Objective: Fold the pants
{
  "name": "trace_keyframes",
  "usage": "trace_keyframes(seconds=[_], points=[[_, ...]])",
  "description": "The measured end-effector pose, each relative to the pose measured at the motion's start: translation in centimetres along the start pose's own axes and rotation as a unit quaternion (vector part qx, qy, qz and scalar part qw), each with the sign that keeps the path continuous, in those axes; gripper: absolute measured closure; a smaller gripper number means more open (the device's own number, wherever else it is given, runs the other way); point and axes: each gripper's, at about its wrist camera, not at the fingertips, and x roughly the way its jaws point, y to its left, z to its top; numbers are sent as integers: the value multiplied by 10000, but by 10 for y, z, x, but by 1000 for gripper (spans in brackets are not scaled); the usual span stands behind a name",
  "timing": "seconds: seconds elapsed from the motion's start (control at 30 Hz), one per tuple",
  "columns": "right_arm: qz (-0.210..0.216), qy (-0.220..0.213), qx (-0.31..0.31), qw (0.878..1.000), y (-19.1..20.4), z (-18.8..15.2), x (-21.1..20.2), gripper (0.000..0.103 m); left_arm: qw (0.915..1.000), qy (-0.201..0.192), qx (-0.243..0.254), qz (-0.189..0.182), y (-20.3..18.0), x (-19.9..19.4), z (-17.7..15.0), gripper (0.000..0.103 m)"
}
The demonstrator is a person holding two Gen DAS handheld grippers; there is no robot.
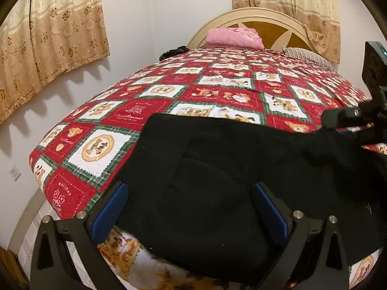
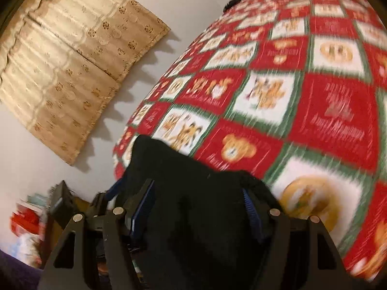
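Observation:
Black pants (image 1: 217, 164) lie spread across the near end of a bed with a red, white and green teddy-bear quilt (image 1: 212, 82). My left gripper (image 1: 191, 207) stands wide open just above the pants, its blue pads (image 1: 111, 210) on either side of the cloth. In the right wrist view, which is blurred by motion, my right gripper (image 2: 198, 210) also has its jaws apart with black pants cloth (image 2: 193, 193) bunched between the blue pads (image 2: 250, 213). I cannot tell whether the pads pinch the cloth. The right gripper also shows at the right edge of the left wrist view (image 1: 358, 116).
A pink folded blanket (image 1: 233, 37) and a striped pillow (image 1: 307, 56) lie at the headboard (image 1: 266, 21). A dark object (image 1: 173, 52) sits at the bed's far left corner. Beige curtains (image 1: 53, 38) hang on the white wall. Clutter and a dark stand (image 2: 58, 205) are beside the bed.

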Motion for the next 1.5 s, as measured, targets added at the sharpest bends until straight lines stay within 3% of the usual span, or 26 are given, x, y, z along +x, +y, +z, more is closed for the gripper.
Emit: trace_keyframes(seconds=[0.07, 0.13, 0.17, 0.27, 0.4, 0.47, 0.5, 0.57, 0.63, 0.7, 0.73, 0.77, 0.83, 0.9, 0.93, 1.0, 1.03, 1.13, 1.17, 1.23, 1.3, 1.37, 1.4, 1.5], points=[[3, -50, 132, 9999, -17, 7, -12, 41, 10000, -5, 37, 7, -1, 0, 0, 0], [-1028, -480, 57, 9935, -30, 12, -34, 41, 10000, -14, 45, 4, -1, 0, -1, 0], [-1301, -679, 127, 9891, -40, 15, -49, 41, 10000, -20, 53, 2, -1, 0, -1, 0], [-1015, -935, 445, 9894, -48, 12, -84, 41, 10000, -67, 49, 19, -2, -1, -2, 0], [-1266, -618, -286, 9896, -4, -12, -69, 41, 9999, -134, 18, 38, -3, -1, -3, 0], [-1336, -271, -341, 9901, -2, -29, -49, 41, 9999, -126, 10, 44, -3, -2, -3, 0], [-1594, -89, -329, 9866, -7, -36, -41, 41, 9999, -112, 15, 43, -3, -2, -3, 0], [-1696, -188, -311, 9848, -12, -42, -48, 42, 10000, -69, 31, 41, -4, -1, -1, 0], [-2327, -479, -190, 9712, -11, -40, -77, 42, 10000, -31, 12, 27, -3, -1, 0, 0], [-3008, -1337, -187, 9441, -12, -38, -137, 42, 10000, -47, -3, 37, -3, -1, -1, 0], [-3418, -1723, -21, 9238, -19, -36, -171, 42, 10000, -61, -10, 48, -4, -2, -1, 0], [-3722, -1945, 161, 9074, -26, -35, -195, 41, 10000, -75, -22, 57, -4, -2, -2, 0], [-4490, -2246, 797, 8612, -54, -33, -248, 39, 10000, -72, -28, 60, -3, -2, -2, 0], [-5171, -2308, 1349, 8131, -90, -35, -292, 39, 10000, -47, -32, 53, -3, -2, -2, 0], [-5625, -2210, 1614, 7802, -113, -36, -308, 39, 10000, -40, -32, 53, -4, -1, -2, 0], [-6333, -1746, 2112, 7237, -153, -42, -325, 39, 10000, -36, -37, 52, -4, -1, -1, 0], [-6490, -1553, 2328, 7075, -170, -45, -328, 39, 10000, -35, -40, 55, -4, -1, -1, 0], [-6527, -1020, 2572, 7053, -212, -52, -326, 39, 9999, -7, -62, 87, -4, -1, -1, 0], [-6476, -981, 2626, 7085, -219, -54, -325, 39, 9999, 18, -63, 91, -4, -1, 0, 0], [-6245, -1096, 2727, 7236, -219, -60, -329, 50, 9999, 56, -72, 75, -3, 0, 1, 0], [-6113, -1121, 2623, 7382, -217, -59, -335, 97, 9999, 66, -63, 80, -3, 0, 1, 0], [-5901, -1294, 2519, 7560, -208, -59, -341, 97, 9999, 71, -71, 84, -3, 0, 1, 0], [-5643, -1544, 2490, 7718, -199, -62, -348, 97, 9999, 69, -69, 82, -3, 0, 1, 0], [-5018, -2387, 2359, 7972, -164, -83, -381, 97, 9999, 80, -71, 90, -3, 0, 2, 0]])
